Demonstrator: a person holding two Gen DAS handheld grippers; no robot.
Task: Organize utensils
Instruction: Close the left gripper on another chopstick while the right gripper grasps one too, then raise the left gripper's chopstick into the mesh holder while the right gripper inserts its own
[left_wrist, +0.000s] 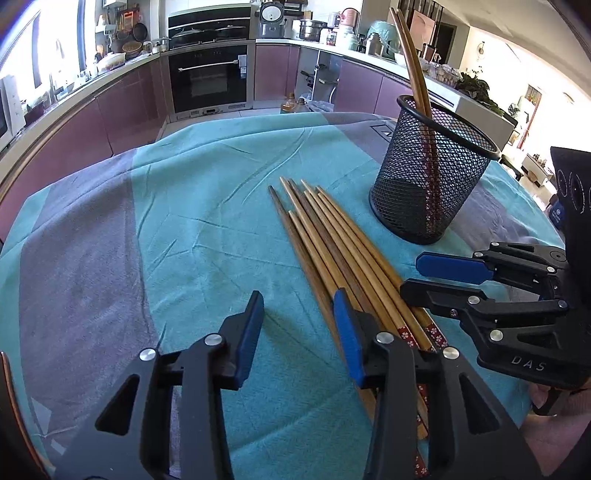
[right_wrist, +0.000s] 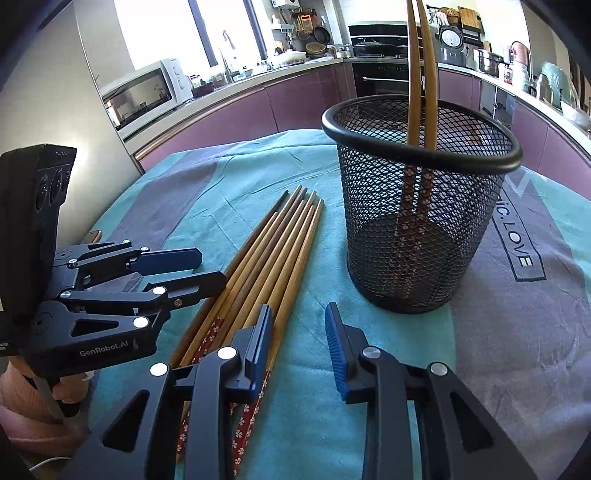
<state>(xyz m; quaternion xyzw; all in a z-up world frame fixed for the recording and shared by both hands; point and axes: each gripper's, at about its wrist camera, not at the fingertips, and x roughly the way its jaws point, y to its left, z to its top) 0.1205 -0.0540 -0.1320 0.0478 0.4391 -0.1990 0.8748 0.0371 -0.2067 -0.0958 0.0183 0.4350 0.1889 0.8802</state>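
**Both hand-held grippers low over the chopstick bundle**

A bundle of loose wooden chopsticks (left_wrist: 332, 243) lies flat on the worktop (left_wrist: 184, 221), which is covered with a teal and grey cloth. Their thin tips point toward the kitchen cabinets, and the red flower-patterned handle ends point back toward the person. Just beside the bundle stands an upright black mesh holder (left_wrist: 432, 166), with two chopsticks (left_wrist: 413, 66) already standing in it and leaning against its rim.

The left hand-held gripper (left_wrist: 299, 325) is down at the handle end of the bundle. Its jaws are apart and nothing sits between them; its blue-padded finger on the bundle side lies over the outermost sticks, though I cannot tell whether it touches them. The right hand-held gripper (right_wrist: 299, 332) is at the other edge of the bundle, its jaws also apart with only cloth between them. One of its fingers lies over the sticks nearest the holder; whether it touches them I cannot tell. The two grippers are close together, flanking the handle ends. A hand (right_wrist: 22, 384) in a pink sleeve holds the left one's grip.
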